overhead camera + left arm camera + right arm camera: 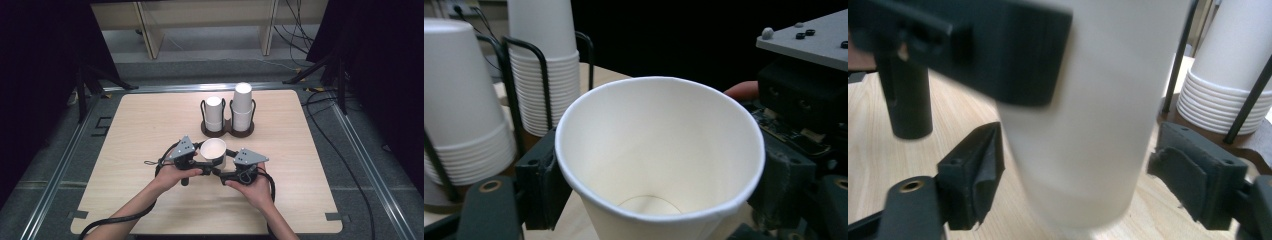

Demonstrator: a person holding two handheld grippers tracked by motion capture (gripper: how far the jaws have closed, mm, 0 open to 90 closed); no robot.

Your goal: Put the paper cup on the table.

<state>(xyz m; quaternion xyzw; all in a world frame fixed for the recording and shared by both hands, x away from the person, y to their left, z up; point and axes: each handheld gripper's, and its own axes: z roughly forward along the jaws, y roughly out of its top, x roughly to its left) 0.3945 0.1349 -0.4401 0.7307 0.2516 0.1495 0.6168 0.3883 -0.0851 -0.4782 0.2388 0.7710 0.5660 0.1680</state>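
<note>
Passing the paper cup (213, 151) across: left gripper (200, 162) jaws clamping its rim, right gripper (225, 170) jaws apart, clear of its wall; keeping it upright.

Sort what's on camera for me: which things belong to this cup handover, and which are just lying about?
In the job:
- white paper cup, upright, mouth up
- left gripper, closed on that cup just under its rim
- right gripper, jaws open either side of the cup's lower wall

Lying about:
- black wire two-slot cup holder
- two stacks of upturned white paper cups in it
- wooden table
</note>
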